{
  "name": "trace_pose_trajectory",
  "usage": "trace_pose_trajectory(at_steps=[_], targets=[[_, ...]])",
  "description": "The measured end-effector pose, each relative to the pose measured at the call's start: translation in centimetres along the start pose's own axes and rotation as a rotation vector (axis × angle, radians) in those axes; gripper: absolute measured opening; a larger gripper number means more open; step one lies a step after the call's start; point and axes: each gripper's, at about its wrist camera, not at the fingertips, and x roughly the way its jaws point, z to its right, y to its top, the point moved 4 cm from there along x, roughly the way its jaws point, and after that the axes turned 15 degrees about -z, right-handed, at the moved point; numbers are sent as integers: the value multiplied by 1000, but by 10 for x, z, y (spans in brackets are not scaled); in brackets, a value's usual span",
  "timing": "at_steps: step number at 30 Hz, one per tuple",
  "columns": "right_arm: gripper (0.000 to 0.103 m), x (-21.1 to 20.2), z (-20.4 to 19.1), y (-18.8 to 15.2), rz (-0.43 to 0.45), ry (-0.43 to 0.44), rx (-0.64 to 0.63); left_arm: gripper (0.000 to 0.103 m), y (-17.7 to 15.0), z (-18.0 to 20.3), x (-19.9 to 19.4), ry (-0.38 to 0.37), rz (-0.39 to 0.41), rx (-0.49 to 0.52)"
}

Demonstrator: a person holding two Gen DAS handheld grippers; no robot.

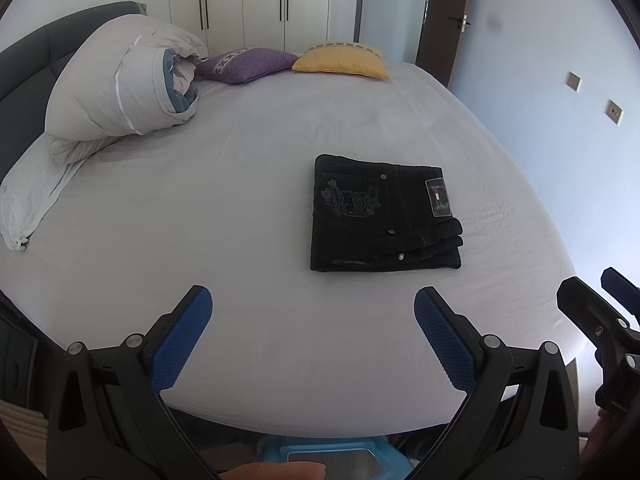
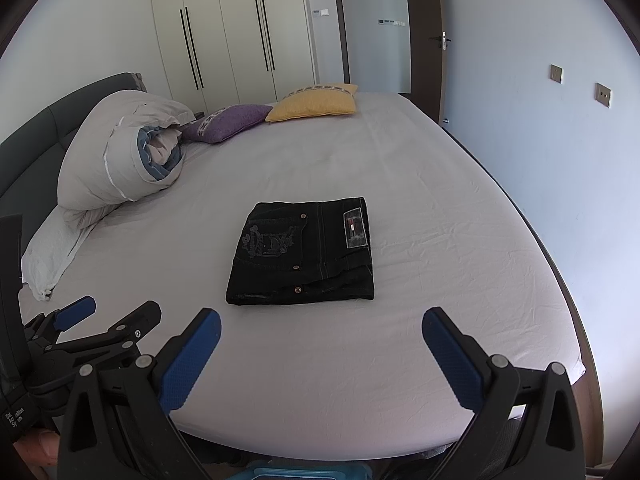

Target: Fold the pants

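The black denim pants, already folded into a compact rectangular stack, are found lying flat on the pale lilac bed sheet, toward the near half of the bed and well apart from the bedding at its head. A rear pocket with grey embroidery and a rectangular waistband label are seen facing upward; several layers are visible along the near and right edges of the stack. In the right wrist view the same pants are seen ahead of the tongs, slightly to the left of centre.

The left tongs are held above the near edge of the bed, with the blue-padded fingers spread wide apart and nothing between them. The right tongs are likewise held apart and unloaded, short of the pants and not touching them. Each tool is visible at the margin of the other's view, the two being side by side.

At the head of the bed a rolled cream and blue duvet is noted against the dark grey headboard. Just beside it lie a purple cushion and a yellow cushion, which touch at their corners. A crumpled white cloth lies at the left edge of the mattress. Cream wardrobe doors with dark vertical handles stand behind the bed.
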Motion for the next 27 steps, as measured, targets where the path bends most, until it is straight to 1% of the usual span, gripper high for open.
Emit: trace_pose_trajectory(at_steps=[13,27], targets=[[103,3,5,0,-19,1,-3,103,4,-3,8,-3,-33,-4],[103,13,13,4,-47,7,-2,103,7,-6,21,12,-64,-5]])
